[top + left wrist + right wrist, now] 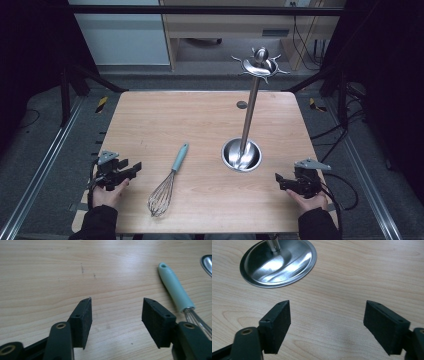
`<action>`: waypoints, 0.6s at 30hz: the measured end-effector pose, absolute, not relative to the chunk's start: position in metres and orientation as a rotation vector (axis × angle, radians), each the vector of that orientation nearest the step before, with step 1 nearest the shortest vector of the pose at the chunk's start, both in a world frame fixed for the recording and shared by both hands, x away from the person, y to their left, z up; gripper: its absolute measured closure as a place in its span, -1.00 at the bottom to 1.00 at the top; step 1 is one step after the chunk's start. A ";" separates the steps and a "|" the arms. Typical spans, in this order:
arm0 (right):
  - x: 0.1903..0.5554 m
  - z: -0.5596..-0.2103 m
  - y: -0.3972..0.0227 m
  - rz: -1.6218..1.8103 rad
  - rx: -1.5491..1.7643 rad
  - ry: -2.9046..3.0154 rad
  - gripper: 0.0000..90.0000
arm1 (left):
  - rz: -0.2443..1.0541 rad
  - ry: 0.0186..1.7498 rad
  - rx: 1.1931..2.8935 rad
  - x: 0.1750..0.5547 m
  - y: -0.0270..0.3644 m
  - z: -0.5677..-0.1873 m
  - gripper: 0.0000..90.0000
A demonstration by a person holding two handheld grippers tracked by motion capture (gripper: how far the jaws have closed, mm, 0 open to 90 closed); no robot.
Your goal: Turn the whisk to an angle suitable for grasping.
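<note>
— What do we have on the tabletop (pixel 200 115)?

— We see a whisk (pixel 167 183) with a pale green handle lying near the front edge, its wire head toward us and its handle pointing away and to the right. To its right stands a steel utensil stand (pixel 243 150): a round dished base, a tall pole and a ring of hooks at the top.

— And our claws?

— The left claw (pixel 131 169) rests at the front left corner, well apart from the whisk, its jaws spread with bare wood between them. The right claw (pixel 280 181) sits at the front right, just as open and holding nothing.

— Anything we can't make out?

— In the left claw's own view the whisk handle (pixel 175 287) lies off to the right, and the wires are cut off behind the right jaw. In the right claw's view the stand's base (pixel 278 261) is seen with its pole cropped by the top edge. The hooks up high are small against a dim background, so we can't count them.
</note>
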State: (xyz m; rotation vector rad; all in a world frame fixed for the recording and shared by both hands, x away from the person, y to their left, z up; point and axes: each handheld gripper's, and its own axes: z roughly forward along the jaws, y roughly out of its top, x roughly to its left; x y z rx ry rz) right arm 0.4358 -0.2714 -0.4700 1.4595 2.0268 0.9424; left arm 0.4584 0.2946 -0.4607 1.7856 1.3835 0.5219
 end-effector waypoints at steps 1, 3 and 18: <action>0.435 -0.469 -0.271 0.946 1.447 2.025 -0.39 | 0.520 1.378 1.784 0.458 0.293 -0.459 -0.03; 0.434 -0.468 -0.271 0.955 1.450 2.013 -0.32 | 0.507 1.364 1.784 0.456 0.290 -0.456 -0.01; 0.432 -0.471 -0.271 0.912 1.405 2.056 -0.05 | 0.444 1.277 1.854 0.450 0.267 -0.435 -0.03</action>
